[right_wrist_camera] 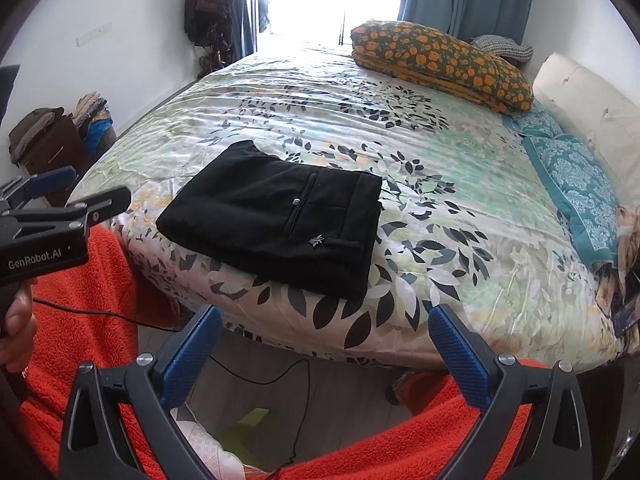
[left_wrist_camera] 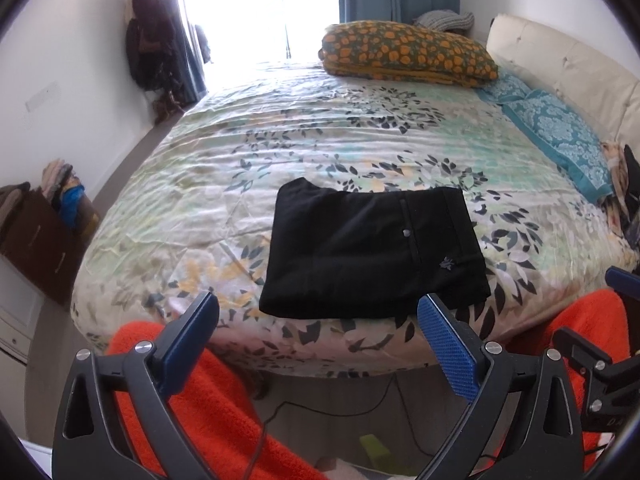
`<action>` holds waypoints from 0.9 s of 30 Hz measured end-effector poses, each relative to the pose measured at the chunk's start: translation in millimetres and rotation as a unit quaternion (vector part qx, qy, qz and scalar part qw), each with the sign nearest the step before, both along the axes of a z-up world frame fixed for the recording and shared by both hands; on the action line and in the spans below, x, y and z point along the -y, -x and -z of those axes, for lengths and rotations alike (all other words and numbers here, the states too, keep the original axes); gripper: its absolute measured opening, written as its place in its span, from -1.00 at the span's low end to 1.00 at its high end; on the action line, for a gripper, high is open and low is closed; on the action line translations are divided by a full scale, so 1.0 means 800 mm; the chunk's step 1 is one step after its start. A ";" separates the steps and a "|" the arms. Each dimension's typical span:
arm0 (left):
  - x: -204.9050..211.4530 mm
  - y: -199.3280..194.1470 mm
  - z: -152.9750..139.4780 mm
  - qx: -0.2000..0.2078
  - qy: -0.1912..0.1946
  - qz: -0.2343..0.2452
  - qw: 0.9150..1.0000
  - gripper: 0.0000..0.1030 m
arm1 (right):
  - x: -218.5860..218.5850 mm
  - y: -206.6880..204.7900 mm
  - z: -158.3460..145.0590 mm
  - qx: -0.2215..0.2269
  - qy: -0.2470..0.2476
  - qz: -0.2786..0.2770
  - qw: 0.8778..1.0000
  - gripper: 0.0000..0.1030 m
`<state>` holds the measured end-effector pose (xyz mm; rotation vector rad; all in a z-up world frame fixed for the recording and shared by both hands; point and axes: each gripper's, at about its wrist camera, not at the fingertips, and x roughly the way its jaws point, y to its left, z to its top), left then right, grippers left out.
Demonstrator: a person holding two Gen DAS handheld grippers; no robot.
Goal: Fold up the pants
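Hanging with jaws spread wide and holding nothing, the left gripper (left_wrist_camera: 318, 316) and right gripper (right_wrist_camera: 326, 330) show blue dimpled pads (left_wrist_camera: 448, 354) on black arms, both poised short of the bed's near edge above orange fleece (right_wrist_camera: 420, 440). Beyond them the black pants (left_wrist_camera: 374, 254) lie flat, folded into a thick soft rectangle with a buttoned pocket facing up, near the front edge of the wrinkled leaf-print bedspread (left_wrist_camera: 320, 128). An orange-spotted pillow (left_wrist_camera: 408, 54) rests at the far right.
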<state>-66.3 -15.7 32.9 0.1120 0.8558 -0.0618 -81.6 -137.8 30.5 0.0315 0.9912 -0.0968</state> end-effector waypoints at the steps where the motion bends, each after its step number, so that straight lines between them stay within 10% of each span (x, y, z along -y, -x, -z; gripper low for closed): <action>1: 0.001 0.000 0.002 -0.003 -0.001 0.002 1.000 0.94 | 0.005 -0.001 0.000 0.003 -0.002 0.013 1.000 0.98; 27: 0.003 -0.016 0.021 -0.021 -0.012 0.005 1.000 0.95 | 0.009 -0.029 0.006 0.001 0.025 0.057 0.998 0.99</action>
